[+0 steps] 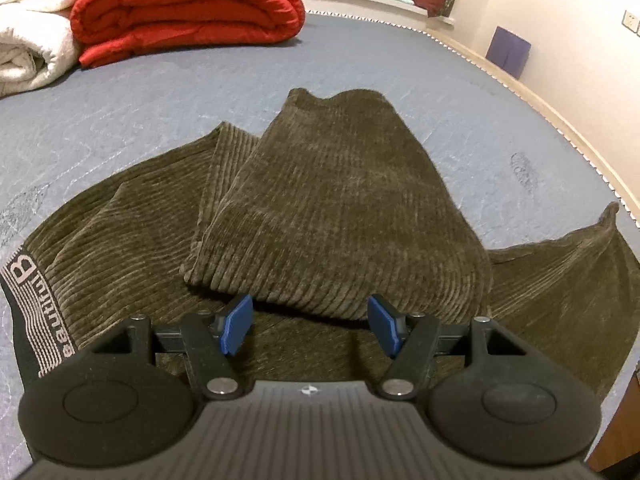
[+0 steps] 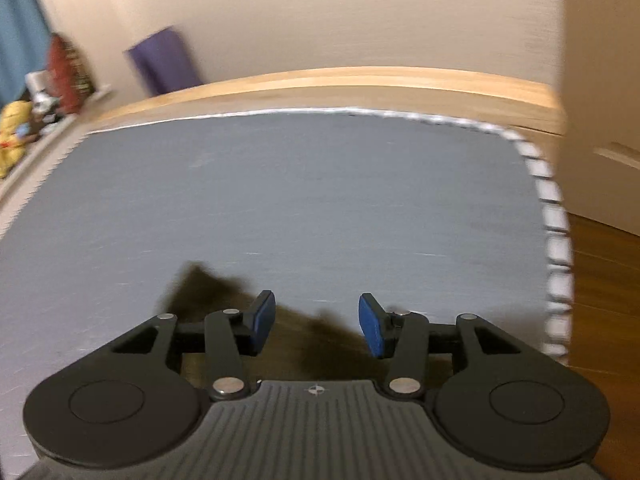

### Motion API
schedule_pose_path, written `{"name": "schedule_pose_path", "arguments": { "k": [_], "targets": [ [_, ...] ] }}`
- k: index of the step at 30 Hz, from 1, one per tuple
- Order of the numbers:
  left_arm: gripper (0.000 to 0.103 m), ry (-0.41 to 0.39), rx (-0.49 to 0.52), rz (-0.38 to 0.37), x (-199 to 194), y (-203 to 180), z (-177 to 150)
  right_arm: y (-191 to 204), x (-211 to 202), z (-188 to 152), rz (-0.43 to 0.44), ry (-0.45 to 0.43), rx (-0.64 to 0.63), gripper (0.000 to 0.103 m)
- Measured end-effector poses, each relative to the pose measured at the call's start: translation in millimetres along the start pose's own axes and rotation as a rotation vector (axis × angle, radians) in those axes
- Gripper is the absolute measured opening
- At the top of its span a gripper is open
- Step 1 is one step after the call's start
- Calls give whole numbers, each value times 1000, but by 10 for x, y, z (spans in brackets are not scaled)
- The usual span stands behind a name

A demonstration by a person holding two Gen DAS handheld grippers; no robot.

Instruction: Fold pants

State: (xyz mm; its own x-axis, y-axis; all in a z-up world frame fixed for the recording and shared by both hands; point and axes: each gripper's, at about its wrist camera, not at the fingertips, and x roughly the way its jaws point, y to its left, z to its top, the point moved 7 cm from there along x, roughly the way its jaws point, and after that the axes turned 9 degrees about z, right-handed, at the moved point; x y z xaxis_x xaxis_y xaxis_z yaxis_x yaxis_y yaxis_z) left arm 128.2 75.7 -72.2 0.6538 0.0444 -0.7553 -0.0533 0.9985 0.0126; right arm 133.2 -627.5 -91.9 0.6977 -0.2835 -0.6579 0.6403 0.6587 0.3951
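The brown corduroy pants (image 1: pixel 328 216) lie on the grey bed cover (image 1: pixel 140 100), one leg folded back over the rest, the waistband (image 1: pixel 28 312) at the near left. The left gripper (image 1: pixel 310 326) hovers over the near fold, jaws spread, pinching nothing. The right gripper (image 2: pixel 316 326), also spread and empty, hangs above a blurred pants corner (image 2: pixel 208 284). A red quilt (image 1: pixel 184 8) sits far left.

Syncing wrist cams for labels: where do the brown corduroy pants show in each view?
Left wrist: the pants fill the middle and lower picture, one leg folded over, spread across the grey bed cover.
Right wrist: only a blurred dark corner of them at bottom centre, between the right gripper's fingers.
Shared landmark: the purple panel against the wall beyond the bed.
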Motion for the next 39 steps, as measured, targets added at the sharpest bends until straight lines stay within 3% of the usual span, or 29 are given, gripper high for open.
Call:
{"name": "schedule_pose_path", "arguments": {
  "k": [2,4,8,9,10,11,13,14,16,18,19,21,23,25,27,30,32,35,39],
  "targets": [
    [69,-6,7,-7,-37,-29,8,-246,-109,-41,-59,18,3,49],
    [69,-13,14,-13,-76,-66,11,-433,-162,-160,-101,49,21,57],
    [70,-25,28,-17,-130,-117,-2,-488,-136,-390,-27,143,68,56],
    [70,-28,30,-16,-139,-115,-5,-434,-113,-446,-5,166,60,49],
    [70,-30,32,-15,-146,-113,-8,-405,-90,-475,-3,174,40,18],
    [70,-33,32,-13,-154,-106,-11,-367,-97,-480,-5,170,16,9],
    [70,-37,29,-6,-165,-85,-16,-276,-165,-379,-29,105,18,9],
    [70,-37,25,-5,-170,-67,-16,-275,-291,-288,-45,46,39,9],
    [70,-37,22,-6,-175,-47,-14,-362,-372,-235,-100,20,53,9],
    [70,-37,19,-7,-179,-21,-9,-632,-269,-419,-189,122,152,10],
    [70,-38,18,-9,-181,-18,-7,-733,-250,-489,-229,148,189,23],
    [70,-38,24,-13,-181,-19,-11,-775,-358,-425,-296,97,211,40],
    [70,-37,27,-14,-171,-13,-13,-601,-568,-239,-362,-46,142,43],
    [70,-34,22,-12,-158,-1,-5,-313,-695,-131,-324,-147,43,50],
    [70,-33,18,-8,-146,10,0,114,-669,-161,-146,-164,-23,50],
    [70,-26,21,-2,-126,25,-17,704,-436,-431,99,-25,-95,48],
    [70,-17,33,1,-104,26,-55,1026,-246,-645,190,69,-120,49],
    [70,-2,53,4,-63,35,-121,1264,15,-961,237,200,-131,51],
    [66,10,62,-8,-19,96,-169,1278,283,-1086,164,222,-185,51]
  ]
}}
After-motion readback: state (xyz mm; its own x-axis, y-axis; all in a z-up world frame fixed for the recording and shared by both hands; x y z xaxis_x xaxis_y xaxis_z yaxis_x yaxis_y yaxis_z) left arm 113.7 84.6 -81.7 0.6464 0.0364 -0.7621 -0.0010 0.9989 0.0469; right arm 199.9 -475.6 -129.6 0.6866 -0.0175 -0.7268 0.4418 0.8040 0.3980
